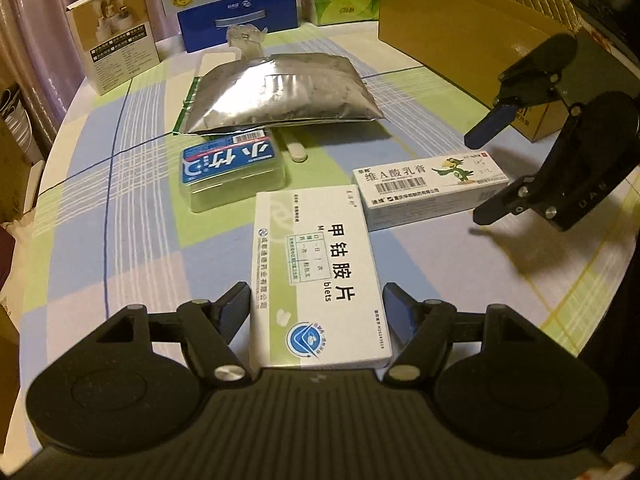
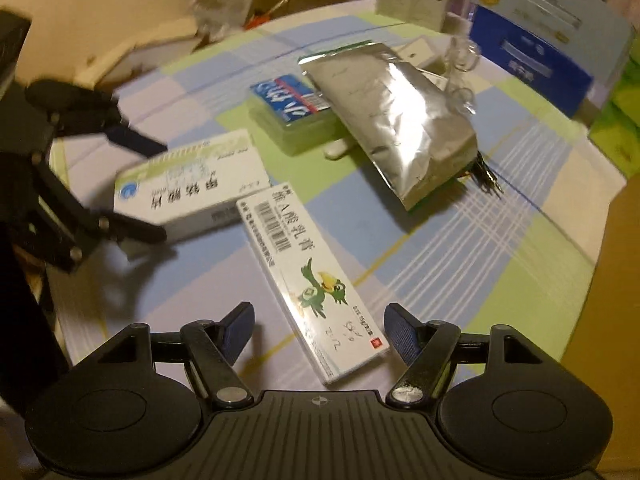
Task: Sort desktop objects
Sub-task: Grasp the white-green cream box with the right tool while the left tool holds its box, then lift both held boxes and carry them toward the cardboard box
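Checked tablecloth is carrying the clutter. At bottom centre of the left view, the left gripper is straddling the pill box, fingers spread, not yet clenched. The right gripper is hanging released around the cream box, probably lining up a pinch.

Left wrist view low over the tabletop, facing far boxes, right wrist view crossing leftward, both sharing the silver pouch.
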`<state>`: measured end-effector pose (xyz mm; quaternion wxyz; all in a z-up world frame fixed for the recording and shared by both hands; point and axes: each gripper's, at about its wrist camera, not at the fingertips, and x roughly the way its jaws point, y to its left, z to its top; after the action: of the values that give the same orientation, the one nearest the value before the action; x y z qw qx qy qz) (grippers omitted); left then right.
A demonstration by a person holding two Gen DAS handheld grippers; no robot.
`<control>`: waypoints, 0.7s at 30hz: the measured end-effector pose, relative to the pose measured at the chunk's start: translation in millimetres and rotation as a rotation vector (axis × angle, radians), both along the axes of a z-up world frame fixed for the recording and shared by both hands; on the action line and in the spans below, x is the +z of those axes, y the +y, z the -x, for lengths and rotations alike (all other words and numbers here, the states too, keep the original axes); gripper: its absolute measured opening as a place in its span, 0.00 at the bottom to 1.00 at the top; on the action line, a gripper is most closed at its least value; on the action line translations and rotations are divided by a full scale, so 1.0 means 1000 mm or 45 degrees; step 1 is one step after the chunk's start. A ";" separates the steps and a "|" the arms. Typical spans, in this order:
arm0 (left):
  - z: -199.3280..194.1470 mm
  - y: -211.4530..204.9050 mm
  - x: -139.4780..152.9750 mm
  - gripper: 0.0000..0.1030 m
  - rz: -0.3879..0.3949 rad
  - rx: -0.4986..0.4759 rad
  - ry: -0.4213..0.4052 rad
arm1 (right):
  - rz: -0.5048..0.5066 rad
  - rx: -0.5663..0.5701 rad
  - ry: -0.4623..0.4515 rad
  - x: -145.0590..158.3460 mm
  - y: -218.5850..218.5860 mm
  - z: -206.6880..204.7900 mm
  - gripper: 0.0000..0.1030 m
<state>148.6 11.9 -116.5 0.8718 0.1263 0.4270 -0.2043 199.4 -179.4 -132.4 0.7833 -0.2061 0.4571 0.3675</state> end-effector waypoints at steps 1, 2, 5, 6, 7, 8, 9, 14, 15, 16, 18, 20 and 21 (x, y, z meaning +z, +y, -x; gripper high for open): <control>-0.001 0.000 -0.001 0.67 0.004 0.002 0.000 | -0.008 -0.032 0.005 0.000 -0.005 0.003 0.64; -0.002 -0.001 -0.001 0.67 0.010 0.010 -0.002 | -0.010 -0.065 0.014 -0.001 -0.007 0.004 0.51; -0.004 0.001 0.000 0.69 0.029 0.044 -0.017 | -0.027 -0.200 0.047 0.000 -0.014 0.012 0.40; -0.004 0.001 0.000 0.69 0.030 0.055 -0.023 | -0.033 -0.267 0.057 0.002 -0.018 0.015 0.38; -0.004 0.001 0.000 0.69 0.033 0.065 -0.027 | -0.033 -0.348 0.068 0.003 -0.021 0.018 0.36; -0.004 0.001 0.000 0.71 0.037 0.075 -0.031 | -0.040 -0.430 0.083 0.004 -0.025 0.021 0.35; -0.003 0.000 0.000 0.73 0.039 0.084 -0.035 | -0.057 -0.500 0.096 0.004 -0.029 0.024 0.35; -0.005 -0.007 0.003 0.77 0.072 0.120 -0.057 | -0.143 -0.489 0.078 0.010 -0.028 0.055 0.39; -0.005 -0.009 0.003 0.77 0.071 0.129 -0.063 | -0.154 -0.495 0.043 0.012 -0.028 0.057 0.42; -0.005 -0.010 0.003 0.77 0.065 0.135 -0.067 | -0.160 -0.506 0.009 0.013 -0.029 0.057 0.47; -0.006 -0.012 0.001 0.77 0.046 0.148 -0.066 | -0.185 -0.516 -0.038 0.013 -0.028 0.055 0.50; -0.007 -0.011 -0.001 0.77 0.052 0.160 -0.061 | -0.182 -0.508 -0.059 0.010 -0.025 0.054 0.51; -0.009 -0.010 -0.001 0.77 0.054 0.174 -0.060 | -0.183 -0.499 -0.062 0.008 -0.023 0.054 0.51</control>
<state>157.2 2.2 -117.5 0.8959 0.0832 0.4096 -0.1502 145.8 -202.1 -124.6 0.8633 -0.0657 0.4420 0.2344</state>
